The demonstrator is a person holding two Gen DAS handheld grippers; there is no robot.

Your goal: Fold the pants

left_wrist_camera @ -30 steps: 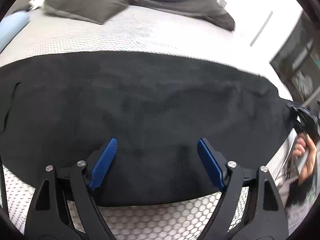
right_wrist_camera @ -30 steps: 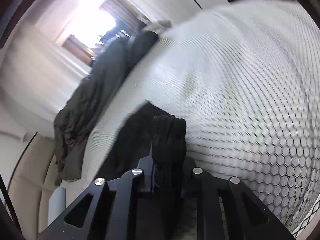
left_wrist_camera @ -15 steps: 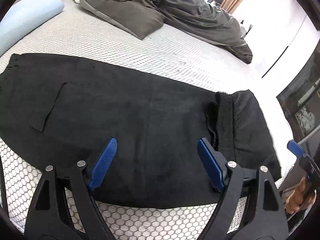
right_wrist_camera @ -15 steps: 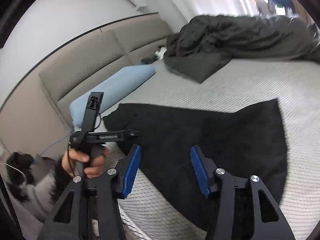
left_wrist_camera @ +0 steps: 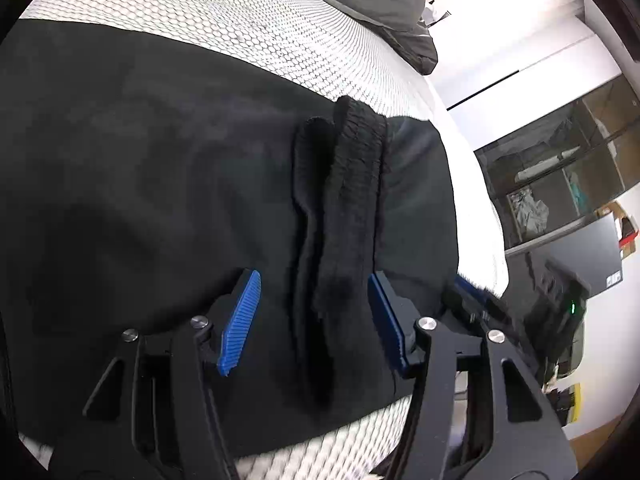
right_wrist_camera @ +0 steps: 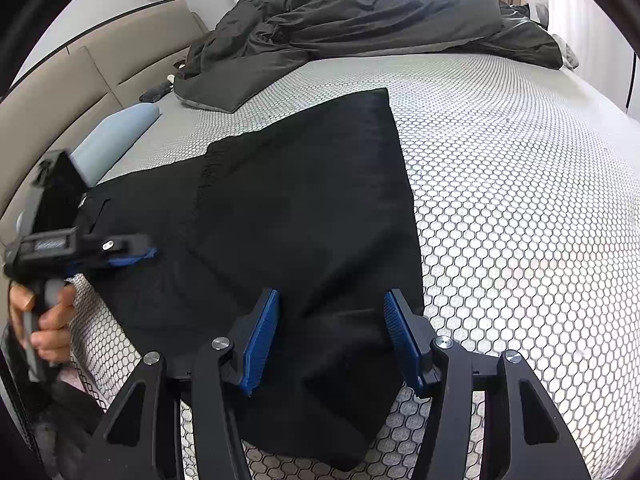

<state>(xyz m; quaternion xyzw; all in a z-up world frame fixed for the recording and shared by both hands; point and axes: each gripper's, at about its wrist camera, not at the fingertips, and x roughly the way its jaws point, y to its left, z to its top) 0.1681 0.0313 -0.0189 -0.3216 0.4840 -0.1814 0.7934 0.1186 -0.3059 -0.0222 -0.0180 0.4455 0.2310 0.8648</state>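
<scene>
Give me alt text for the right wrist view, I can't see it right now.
The open right gripper hovers over the near end of black pants lying folded over on a honeycomb-patterned mattress. At left, a hand holds the left gripper against the pants' edge. A dark duvet and a blue pillow lie beyond.

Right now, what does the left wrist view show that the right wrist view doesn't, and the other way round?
Only the left wrist view shows the ribbed cuffs of the folded-over leg ends lying between the open left tongs, plus glass shelving off the bed. Only the right wrist view shows the beige headboard, the blue pillow, and the hand holding the left tool. Both show the black pants flat on the honeycomb mattress, the dark duvet, and the open right tongs.
</scene>
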